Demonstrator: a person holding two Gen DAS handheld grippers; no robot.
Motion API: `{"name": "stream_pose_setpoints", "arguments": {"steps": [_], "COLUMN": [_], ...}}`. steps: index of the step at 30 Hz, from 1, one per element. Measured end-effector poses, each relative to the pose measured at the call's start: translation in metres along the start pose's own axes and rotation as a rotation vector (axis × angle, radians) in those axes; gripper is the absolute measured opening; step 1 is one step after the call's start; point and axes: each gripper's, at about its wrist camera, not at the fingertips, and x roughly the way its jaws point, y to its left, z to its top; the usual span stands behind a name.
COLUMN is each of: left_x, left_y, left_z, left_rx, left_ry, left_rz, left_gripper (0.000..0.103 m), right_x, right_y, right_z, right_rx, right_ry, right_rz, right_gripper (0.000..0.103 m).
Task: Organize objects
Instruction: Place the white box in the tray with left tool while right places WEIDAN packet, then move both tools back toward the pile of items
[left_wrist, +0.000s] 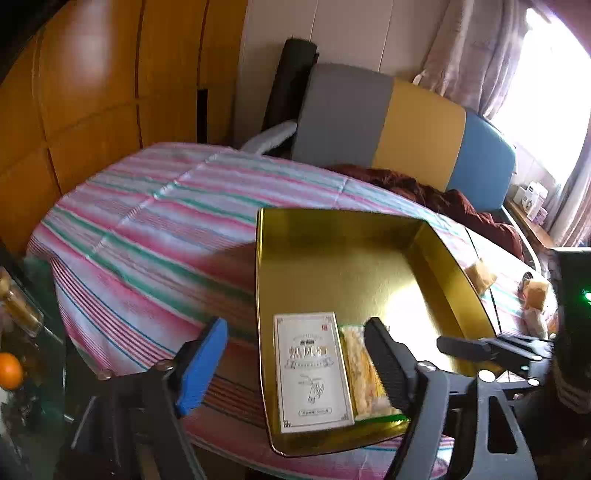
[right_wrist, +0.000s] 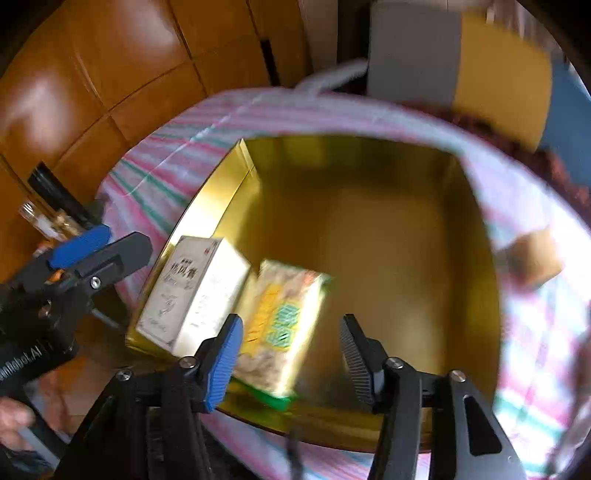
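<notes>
The white carton (left_wrist: 312, 373) carried dark Chinese characters and a small line drawing, too small to read; the snack packet (right_wrist: 282, 325) just beside it showed yellow and green print, blurred. Both lay in the gold tray (left_wrist: 340, 266) at its near-left corner, the carton at about 9 o'clock of the packet, touching or nearly so. On the left gripper's body in the right wrist view a scrap of white lettering ended in "AI".

The tray sat on a surface (left_wrist: 155, 229) draped in a pink, green and white striped cloth — two tan wrapped pieces (left_wrist: 480, 275) lay on the cloth at 3 o'clock of the tray. Behind stood orange wood panelling (left_wrist: 92, 92), a grey, yellow and blue headboard (left_wrist: 406, 125) and curtains (left_wrist: 476, 55) by a bright window.

The left gripper (left_wrist: 295, 354) had its jaws spread wide, empty, above the carton; the right gripper (right_wrist: 290, 354) also stood spread, pinching nothing, over the packet's near end.
</notes>
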Motion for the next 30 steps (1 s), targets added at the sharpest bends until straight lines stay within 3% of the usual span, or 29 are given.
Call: {"name": "stream_pose_setpoints", "arguments": {"steps": [4,10,17,30], "left_x": [-0.01,-0.019,-0.023,-0.018], "left_y": [-0.008,-0.015,-0.024,-0.056], "left_z": [0.004,0.003,-0.002,-0.011], "left_rx": [0.029,0.048,0.053,0.136], "left_ry": [-0.053,-0.092,-0.112,-0.068], "left_rz": [0.037,0.07,0.084,0.007], "left_gripper": [0.091,0.096,0.103,0.103], "right_x": [-0.024,-0.046,-0.066,-0.076], "right_y": [0.006,0.0,-0.014,-0.039], "right_z": [-0.003,-0.01,-0.019,-0.032], "right_rx": [-0.047,-0.065,-0.007,0.056], "right_ry": [-0.119,-0.21,-0.273,-0.283], "right_rz": [-0.128,-0.243,-0.297,-0.326], "right_gripper": [0.075,0.08,0.08,0.08]}}
